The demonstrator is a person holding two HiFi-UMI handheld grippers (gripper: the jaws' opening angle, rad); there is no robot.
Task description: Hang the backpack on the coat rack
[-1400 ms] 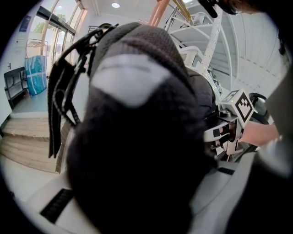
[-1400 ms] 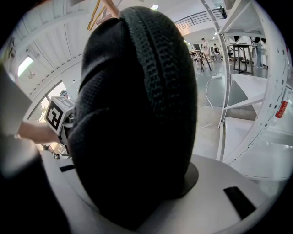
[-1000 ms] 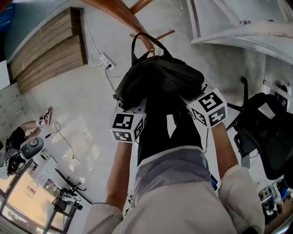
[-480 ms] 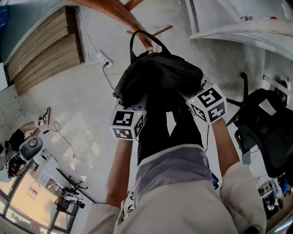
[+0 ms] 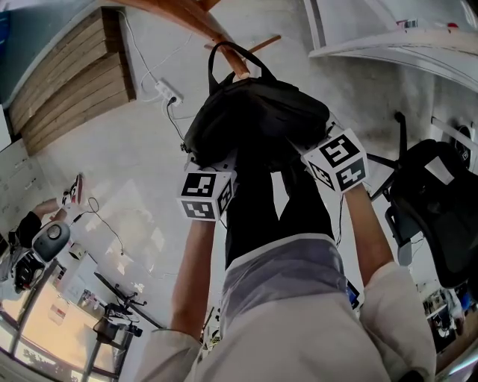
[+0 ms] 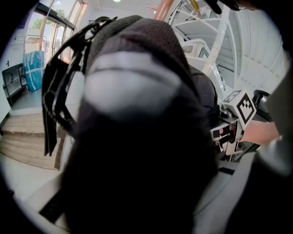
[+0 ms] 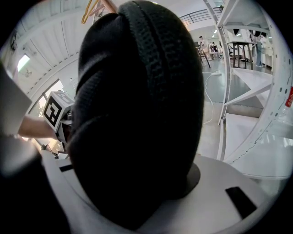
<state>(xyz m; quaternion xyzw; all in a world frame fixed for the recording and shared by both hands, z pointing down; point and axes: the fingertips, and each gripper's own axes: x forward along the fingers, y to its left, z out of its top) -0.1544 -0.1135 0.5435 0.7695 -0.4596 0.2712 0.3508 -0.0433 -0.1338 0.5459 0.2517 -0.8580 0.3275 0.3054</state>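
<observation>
The fingers of the left gripper (image 5: 218, 173) and the right gripper (image 5: 318, 154) are closed on both sides of the black backpack (image 5: 254, 123), close to the wooden coat rack (image 5: 187, 16). I think they should lower it evenly until the top handle (image 5: 224, 54) sits on the peg (image 5: 263, 42), then release. No brand or writing is readable.

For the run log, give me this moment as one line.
left gripper: on backpack | right gripper: on backpack | backpack: held up at coat rack | top handle: by peg, hooking unclear
</observation>
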